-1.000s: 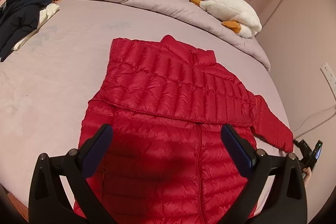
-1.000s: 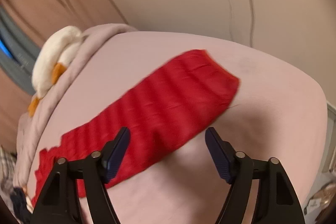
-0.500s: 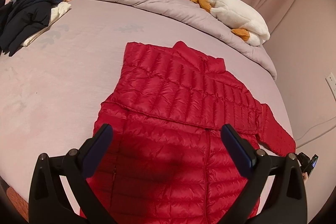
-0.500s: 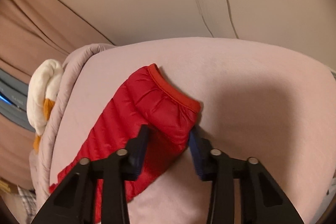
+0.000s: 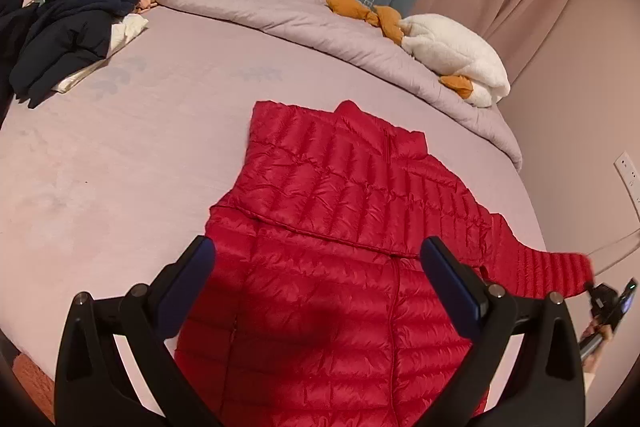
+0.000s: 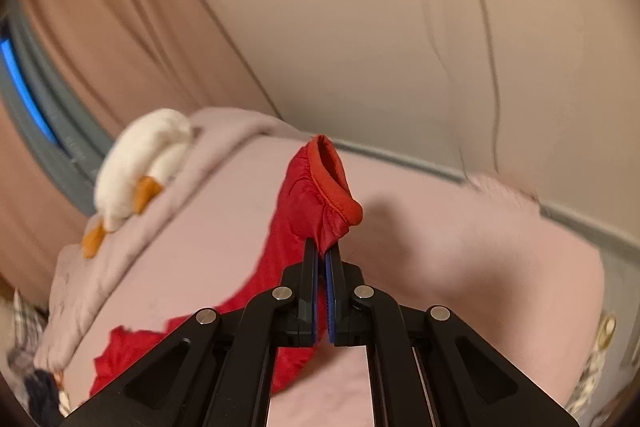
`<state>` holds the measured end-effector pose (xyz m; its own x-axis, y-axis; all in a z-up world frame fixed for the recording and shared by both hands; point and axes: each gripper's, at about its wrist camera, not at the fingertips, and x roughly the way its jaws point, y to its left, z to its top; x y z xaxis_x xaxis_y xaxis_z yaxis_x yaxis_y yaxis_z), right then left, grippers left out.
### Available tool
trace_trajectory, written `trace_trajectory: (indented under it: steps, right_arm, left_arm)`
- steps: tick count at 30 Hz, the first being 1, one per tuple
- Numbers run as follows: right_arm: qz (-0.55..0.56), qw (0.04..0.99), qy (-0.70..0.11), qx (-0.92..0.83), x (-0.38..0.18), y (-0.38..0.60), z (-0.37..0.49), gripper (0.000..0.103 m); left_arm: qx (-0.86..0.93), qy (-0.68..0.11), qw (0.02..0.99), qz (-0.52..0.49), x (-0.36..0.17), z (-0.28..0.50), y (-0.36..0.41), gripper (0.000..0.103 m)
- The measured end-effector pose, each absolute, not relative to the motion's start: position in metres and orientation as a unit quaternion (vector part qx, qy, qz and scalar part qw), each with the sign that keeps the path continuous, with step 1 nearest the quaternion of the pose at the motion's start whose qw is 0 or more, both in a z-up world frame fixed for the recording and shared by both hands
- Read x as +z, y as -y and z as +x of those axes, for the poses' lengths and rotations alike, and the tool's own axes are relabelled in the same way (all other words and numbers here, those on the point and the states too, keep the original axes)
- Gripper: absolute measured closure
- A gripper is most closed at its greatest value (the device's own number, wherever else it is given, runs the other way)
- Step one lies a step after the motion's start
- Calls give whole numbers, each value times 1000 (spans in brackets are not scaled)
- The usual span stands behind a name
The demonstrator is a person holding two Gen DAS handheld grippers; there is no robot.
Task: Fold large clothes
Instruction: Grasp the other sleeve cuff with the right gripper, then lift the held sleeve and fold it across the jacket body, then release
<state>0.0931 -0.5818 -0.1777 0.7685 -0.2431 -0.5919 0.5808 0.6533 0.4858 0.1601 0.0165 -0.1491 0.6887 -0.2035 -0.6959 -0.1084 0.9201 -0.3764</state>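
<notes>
On the bed (image 5: 120, 155) the red down jacket (image 5: 340, 247) lies flat, its 1 outstretched sleeve cuff (image 6: 332, 183) now pinched in the just-shut right gripper (image 6: 321, 253), ready to fold inward, while the left gripper (image 5: 316, 267) hovers wide open, empty.

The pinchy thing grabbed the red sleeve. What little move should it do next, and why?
Probably carry the sleeve inward across the red jacket. The right gripper has its jaws shut on the cuff, one sleeve already lies folded over the chest, and the left gripper hovers open above the body.
</notes>
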Motion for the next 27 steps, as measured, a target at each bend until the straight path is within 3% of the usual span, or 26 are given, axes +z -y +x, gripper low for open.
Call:
trace_trajectory:
  steps: [11,27]
  right_arm:
    - [229,937,-199,-173,-76,485,110,99]
    - [132,974,-186,-2,-31,359,111,99]
  left_arm:
    - [-20,-351,916,-191,-127,134,-40,0]
    - [-8,-335,920,-203,-126,98,-81,0]
